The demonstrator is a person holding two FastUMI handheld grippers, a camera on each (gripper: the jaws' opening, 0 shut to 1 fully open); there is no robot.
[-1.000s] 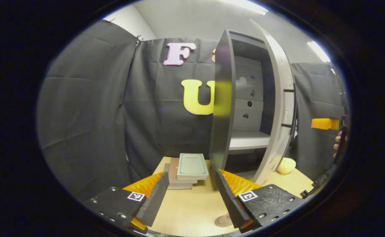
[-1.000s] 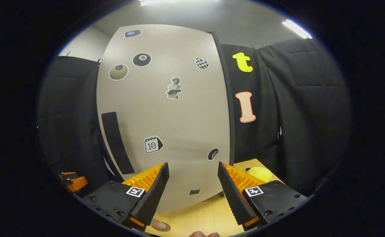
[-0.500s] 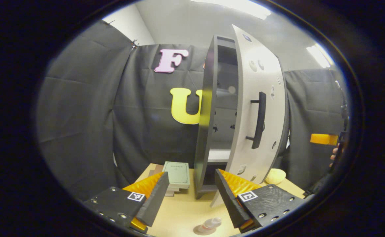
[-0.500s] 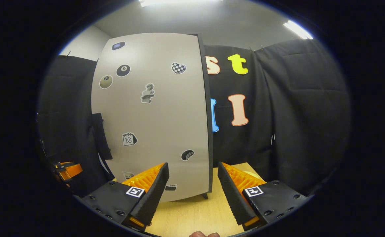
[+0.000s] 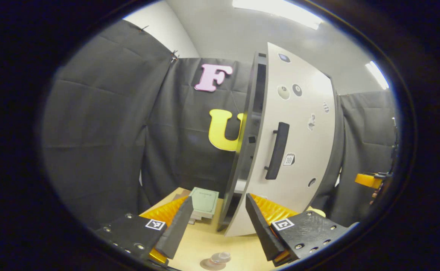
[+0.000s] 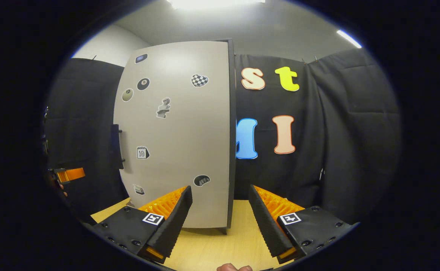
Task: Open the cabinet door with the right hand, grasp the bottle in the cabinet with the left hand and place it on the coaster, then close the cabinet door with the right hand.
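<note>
The cabinet door [image 5: 299,146] has swung nearly shut; a narrow gap remains. Both left tongs [image 5: 216,222] and right tongs [image 6: 220,214] gape, released. The bottle [image 5: 220,257] stands on the coaster [image 5: 208,264] before the cabinet

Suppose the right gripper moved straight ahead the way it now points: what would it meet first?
Probably the cabinet door. The open right gripper aims near the door's right edge, above the table; depth is unclear, so it might slip past toward the black cloth wall.
</note>
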